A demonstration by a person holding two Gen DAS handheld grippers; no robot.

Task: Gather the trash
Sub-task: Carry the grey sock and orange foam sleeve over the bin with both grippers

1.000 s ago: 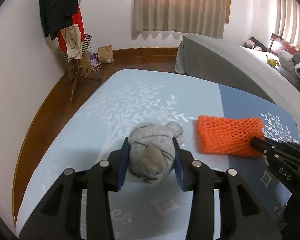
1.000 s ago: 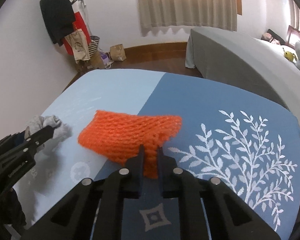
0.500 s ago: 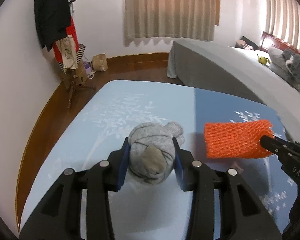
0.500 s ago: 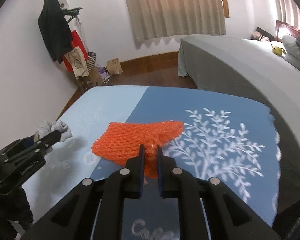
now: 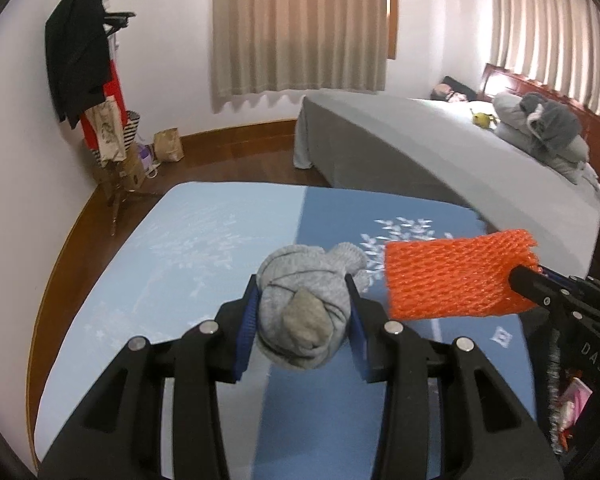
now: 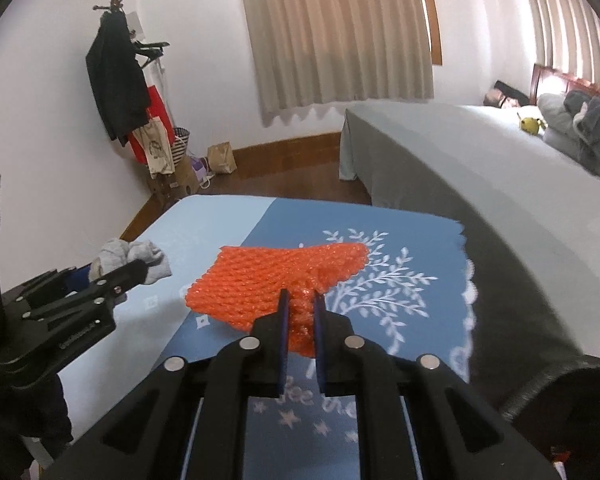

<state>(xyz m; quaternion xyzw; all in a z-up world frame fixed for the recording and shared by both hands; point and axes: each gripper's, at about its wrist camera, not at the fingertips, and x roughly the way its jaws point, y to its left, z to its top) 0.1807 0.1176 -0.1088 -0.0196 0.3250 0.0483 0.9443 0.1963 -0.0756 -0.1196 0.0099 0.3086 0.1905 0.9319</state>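
My left gripper (image 5: pixel 302 316) is shut on a grey balled-up sock (image 5: pixel 304 304) and holds it above the blue tablecloth (image 5: pixel 204 240). My right gripper (image 6: pixel 300 320) is shut on the near edge of an orange foam net (image 6: pixel 276 280) and holds it in the air above the cloth. In the left wrist view the orange net (image 5: pixel 452 276) hangs to the right of the sock, pinched by the right gripper (image 5: pixel 520 276). In the right wrist view the sock (image 6: pixel 128 258) and left gripper (image 6: pixel 134 270) are at the left.
A table with a blue leaf-patterned cloth (image 6: pixel 380 280) lies below both grippers. A grey bed (image 5: pixel 440 152) stands behind it to the right. A coat rack (image 5: pixel 88 80) with bags stands by the left wall. A dark round rim (image 6: pixel 572 400) is at the lower right.
Both grippers have risen from the table with their loads. The orange net has left the cloth and now hangs in the air. The sock stays clamped.
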